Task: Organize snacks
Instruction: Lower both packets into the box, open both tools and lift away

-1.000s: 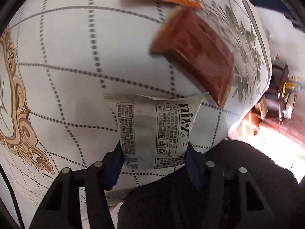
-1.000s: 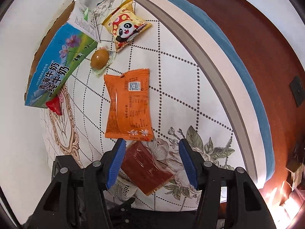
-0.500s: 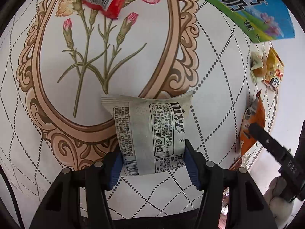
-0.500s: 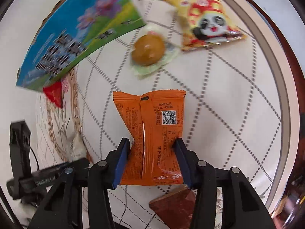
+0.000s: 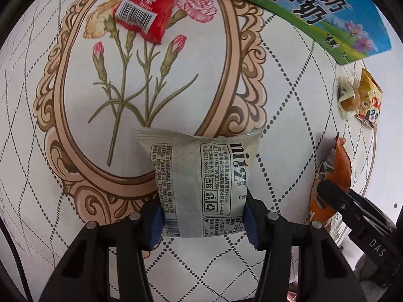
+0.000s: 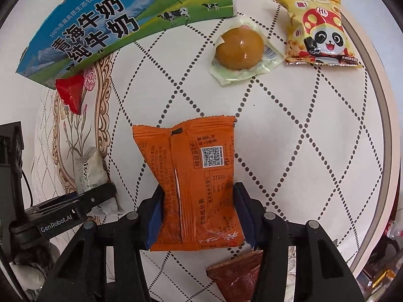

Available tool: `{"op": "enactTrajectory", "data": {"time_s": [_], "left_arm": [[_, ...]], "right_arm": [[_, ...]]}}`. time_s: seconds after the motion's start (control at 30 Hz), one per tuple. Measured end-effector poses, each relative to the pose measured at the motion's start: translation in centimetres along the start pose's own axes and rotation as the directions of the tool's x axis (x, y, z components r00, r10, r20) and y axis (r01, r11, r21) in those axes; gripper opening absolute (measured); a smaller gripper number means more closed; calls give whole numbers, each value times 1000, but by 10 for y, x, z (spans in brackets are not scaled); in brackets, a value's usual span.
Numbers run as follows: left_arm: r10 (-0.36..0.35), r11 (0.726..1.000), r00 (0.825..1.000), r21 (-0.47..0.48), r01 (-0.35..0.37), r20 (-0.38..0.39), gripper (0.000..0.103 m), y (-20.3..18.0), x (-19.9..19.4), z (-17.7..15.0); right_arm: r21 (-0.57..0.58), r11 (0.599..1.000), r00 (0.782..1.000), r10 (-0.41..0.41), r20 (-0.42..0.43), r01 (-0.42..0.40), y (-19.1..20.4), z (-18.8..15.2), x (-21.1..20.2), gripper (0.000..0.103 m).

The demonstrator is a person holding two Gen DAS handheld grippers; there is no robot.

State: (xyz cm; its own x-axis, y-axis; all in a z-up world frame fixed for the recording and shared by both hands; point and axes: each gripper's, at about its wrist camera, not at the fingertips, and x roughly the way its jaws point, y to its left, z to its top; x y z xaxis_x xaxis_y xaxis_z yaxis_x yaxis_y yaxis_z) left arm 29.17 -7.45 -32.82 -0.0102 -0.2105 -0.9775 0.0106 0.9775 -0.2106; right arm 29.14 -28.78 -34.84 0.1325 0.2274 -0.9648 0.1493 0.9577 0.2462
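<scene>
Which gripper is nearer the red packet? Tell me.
Left. The left gripper, holding the grey packet, sits just below the red packet; the right gripper is further off to the side.

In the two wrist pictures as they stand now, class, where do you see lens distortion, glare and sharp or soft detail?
Left wrist view: the fisheye bends the tablecloth grid into curves, with dark corners; the print on the grey packet is sharp. Right wrist view: the milk box bows along its edge; a small glare spot sits on the wrapped egg; the QR code on the orange packet is crisp.
</scene>
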Motion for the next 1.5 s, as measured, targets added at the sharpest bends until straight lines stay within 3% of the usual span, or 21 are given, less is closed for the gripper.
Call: {"op": "enactTrajectory", "data": {"time_s": [0.17, 0.33, 0.47, 0.63, 0.73, 0.8, 0.9, 1.0, 1.2, 1.23, 1.27, 1.3, 1.37, 1.5], "left_arm": [[-11, 999, 999, 42, 10, 35, 50, -9, -36, 8], [-63, 995, 991, 81, 54, 120, 49, -18, -107, 35], [-71, 990, 978, 135, 44, 198, 50, -23, -158, 80], [13, 980, 971, 190, -60, 239, 50, -24, -190, 153], [78, 976, 975, 186, -117, 206, 50, -17, -189, 194], [96, 978, 985, 172, -120, 143, 50, -9, -179, 223], [148, 974, 985, 161, -160, 84, 50, 0, -160, 254], [200, 962, 978, 180, -207, 52, 50, 4, -141, 263], [231, 957, 973, 186, -223, -19, 51, 12, -112, 272], [227, 961, 974, 171, -218, -31, 53, 16, -108, 273], [209, 968, 977, 153, -200, -42, 55, 19, -105, 274], [190, 973, 980, 144, -181, -55, 60, 21, -103, 275], [175, 976, 982, 142, -165, -64, 69, 22, -100, 274], [196, 970, 980, 153, -188, -38, 69, 19, -101, 267]], "right_arm": [[-9, 998, 998, 66, 24, -66, 10, 6, -21, 53], [-22, 982, 976, 189, 104, -188, 34, 28, -65, 53], [-66, 963, 942, 270, 199, -262, 65, 64, -112, 53], [-97, 958, 914, 287, 286, -271, 97, 126, -138, 53], [-68, 958, 912, 288, 291, -280, 108, 168, -129, 53], [-44, 959, 919, 280, 279, -279, 115, 191, -116, 53], [-11, 958, 930, 281, 236, -286, 125, 218, -89, 53], [-12, 964, 945, 262, 195, -265, 136, 231, -66, 53], [13, 967, 963, 251, 93, -254, 144, 241, -26, 55], [28, 965, 964, 258, 62, -260, 142, 240, -19, 63], [39, 963, 963, 267, 27, -268, 141, 240, -14, 88], [39, 963, 964, 267, 4, -267, 140, 241, -9, 95], [24, 965, 966, 260, -9, -260, 141, 238, -7, 97], [-5, 975, 975, 220, -21, -220, 141, 235, -8, 97]]}}
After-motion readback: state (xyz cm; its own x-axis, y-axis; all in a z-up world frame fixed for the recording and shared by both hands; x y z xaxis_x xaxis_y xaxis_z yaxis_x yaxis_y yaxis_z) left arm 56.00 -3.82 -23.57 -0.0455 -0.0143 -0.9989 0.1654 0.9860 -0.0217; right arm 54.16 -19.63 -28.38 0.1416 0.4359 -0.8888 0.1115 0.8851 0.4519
